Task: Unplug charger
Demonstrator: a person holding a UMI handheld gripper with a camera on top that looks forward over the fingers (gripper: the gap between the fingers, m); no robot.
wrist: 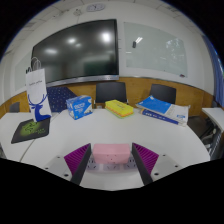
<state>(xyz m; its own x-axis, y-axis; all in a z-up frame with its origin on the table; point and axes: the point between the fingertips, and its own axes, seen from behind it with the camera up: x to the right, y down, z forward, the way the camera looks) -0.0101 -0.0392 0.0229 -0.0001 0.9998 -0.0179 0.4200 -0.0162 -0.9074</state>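
You will find no text here that you can read. The flat blue box (161, 109) and the blue packet (80, 108) lying on the white worktop (110, 133) both carry printing, and the white paper bag (36, 82) standing at the worktop's far side bears a faint mark. All of it is too small for you to make out a single letter or number.

A pale pink, flat, boxy thing (111, 155) lay in the lower middle of the frame, on the near edge of the white table. It was the only thing there that could have been the charger, though its plug and cord could not be made out. It sat level between the spread fingers of the gripper (112, 160), its sides close to both magenta pads (77, 157).
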